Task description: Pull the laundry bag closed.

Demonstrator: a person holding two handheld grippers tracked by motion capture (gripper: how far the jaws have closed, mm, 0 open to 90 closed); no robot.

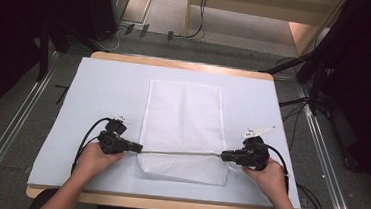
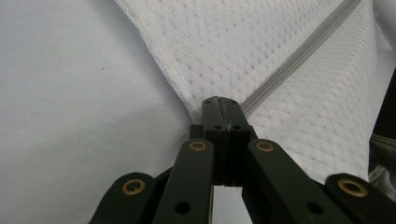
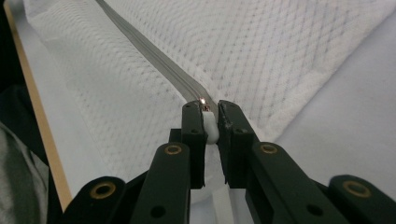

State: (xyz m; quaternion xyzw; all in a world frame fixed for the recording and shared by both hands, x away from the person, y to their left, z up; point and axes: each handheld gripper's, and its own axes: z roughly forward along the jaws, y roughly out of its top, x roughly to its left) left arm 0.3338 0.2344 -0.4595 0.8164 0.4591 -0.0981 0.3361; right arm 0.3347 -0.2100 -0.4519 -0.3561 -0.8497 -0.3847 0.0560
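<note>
Both tongs are gripping my mesh zipper bag [image 1: 181, 129] near the table's front edge: left tongs [image 1: 137, 147] clamping its corner, right tongs [image 1: 224, 156] pinching the zipper pull [image 3: 210, 127].

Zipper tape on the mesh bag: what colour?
Grey zipper tape against the white mesh bag; clearest in the right gripper view.

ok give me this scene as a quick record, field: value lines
surface: table under a pale blue sheet
item: white mesh zip bag lying flat, long side running away from the person
zipper: grey zipper across the bag's near end
left gripper: shut on the bag's left edge at the zipper end
right gripper: shut on the white zipper pull
hands: one on each gripper
</note>
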